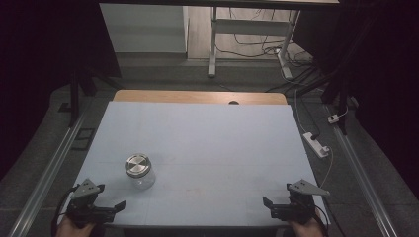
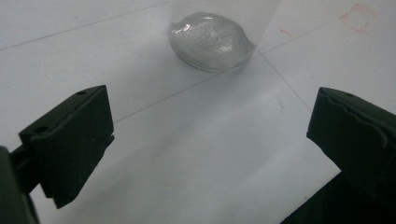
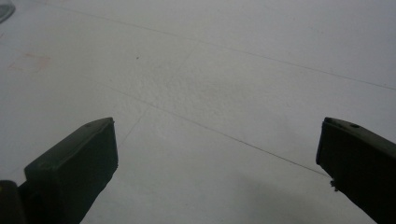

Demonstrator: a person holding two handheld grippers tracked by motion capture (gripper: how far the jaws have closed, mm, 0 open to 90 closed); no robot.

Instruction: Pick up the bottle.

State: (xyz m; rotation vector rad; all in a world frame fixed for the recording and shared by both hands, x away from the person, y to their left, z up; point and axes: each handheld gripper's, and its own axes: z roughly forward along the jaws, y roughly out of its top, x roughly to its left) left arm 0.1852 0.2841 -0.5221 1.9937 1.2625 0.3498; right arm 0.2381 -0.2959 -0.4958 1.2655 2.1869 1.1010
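Observation:
A clear glass jar (image 1: 140,172) with a round metal lid stands upright on the pale blue table mat (image 1: 207,143), left of centre near the front. My left gripper (image 1: 101,205) rests at the front left corner, open, just short of the jar. In the left gripper view its jaws are spread wide with the jar's glass base (image 2: 212,41) ahead of them, apart from both. At the front right corner my right gripper (image 1: 282,206) is open too, with bare mat (image 3: 210,93) between its jaws. A hand holds each gripper at the bottom edge.
A wooden table edge (image 1: 197,97) shows beyond the mat. A white power strip (image 1: 316,144) and cables lie on the floor to the right. Metal rails (image 1: 54,163) run along both sides of the table. A white desk frame (image 1: 252,34) stands farther back.

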